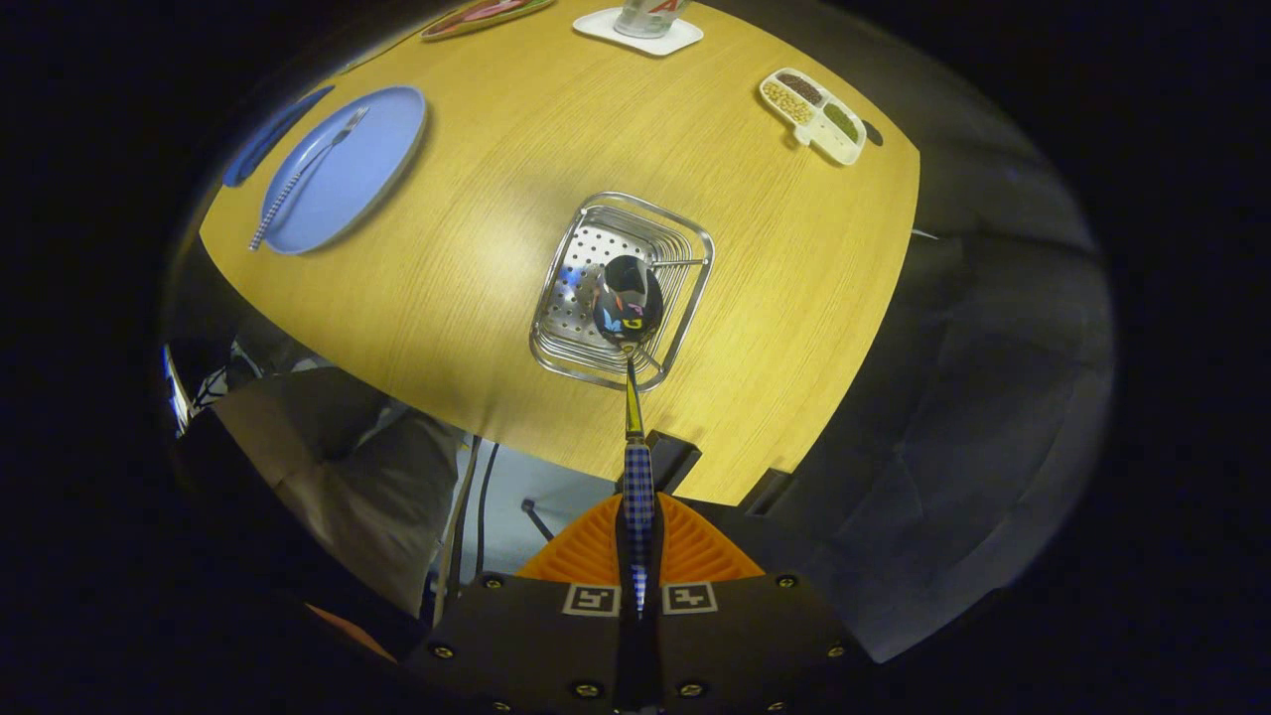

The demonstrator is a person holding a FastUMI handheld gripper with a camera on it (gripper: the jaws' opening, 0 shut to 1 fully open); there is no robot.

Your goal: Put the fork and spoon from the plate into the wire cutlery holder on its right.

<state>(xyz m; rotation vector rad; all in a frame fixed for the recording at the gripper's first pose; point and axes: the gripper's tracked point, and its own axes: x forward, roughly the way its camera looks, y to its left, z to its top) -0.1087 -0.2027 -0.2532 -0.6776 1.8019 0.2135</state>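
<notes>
Hand-held gripper (pixel 637 556) pinches the checkered handle of the spoon (pixel 630 298) between both fingers. Spoon bowl hangs over the wire cutlery holder (pixel 566 308) just ahead, on the wooden worktop (pixel 477 228). Farther off, left of the holder, fork (pixel 303 179) lies on the blue plate (pixel 372 159).

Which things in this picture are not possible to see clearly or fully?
- Spoon depth, gripper view: seen from above, so whether its bowl is inside the holder or above it is unclear.
- Spoon handle end: hidden between the gripper fingers, which are shut on it.
- Cup on the far coaster: top cut off.
- Fork on the plate: tines too small.
</notes>
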